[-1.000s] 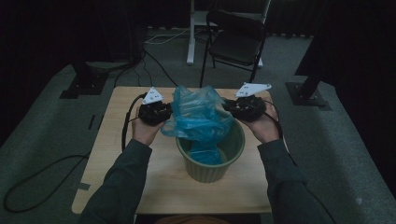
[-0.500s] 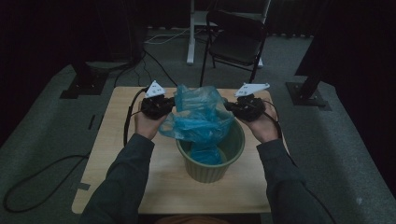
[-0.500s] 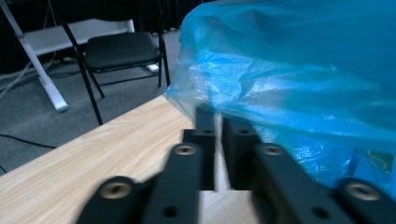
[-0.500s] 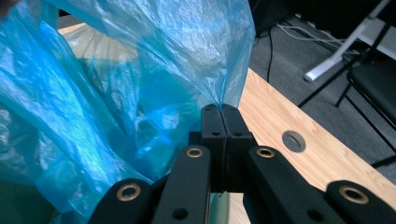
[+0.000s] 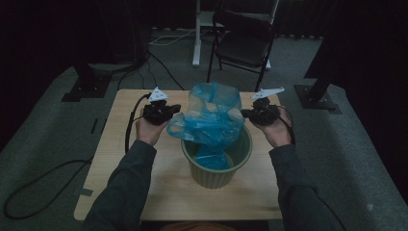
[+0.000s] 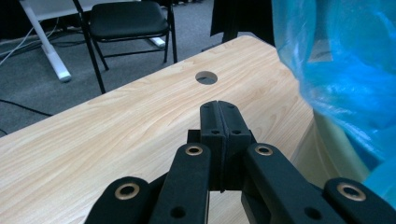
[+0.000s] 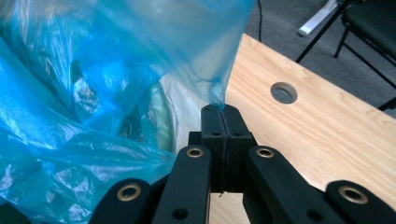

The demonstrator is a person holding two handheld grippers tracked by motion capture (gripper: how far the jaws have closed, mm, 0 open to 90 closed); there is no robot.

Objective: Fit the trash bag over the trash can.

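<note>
**Blue bag pinched at one edge above the green bin**

While the right gripper's [image 7: 219, 112] fingers press together on a corner of the blue plastic bag [image 7: 93, 93], pinching its film at their tips, the left gripper's [image 6: 219, 106] fingers have just closed flat against each other with nothing between them. Seen from above, the bag billows out of the green bin [image 5: 216, 171] at the tabletop's [image 5: 115, 144] centre, the left gripper at its 9 o'clock, the right at 3 o'clock.
</note>
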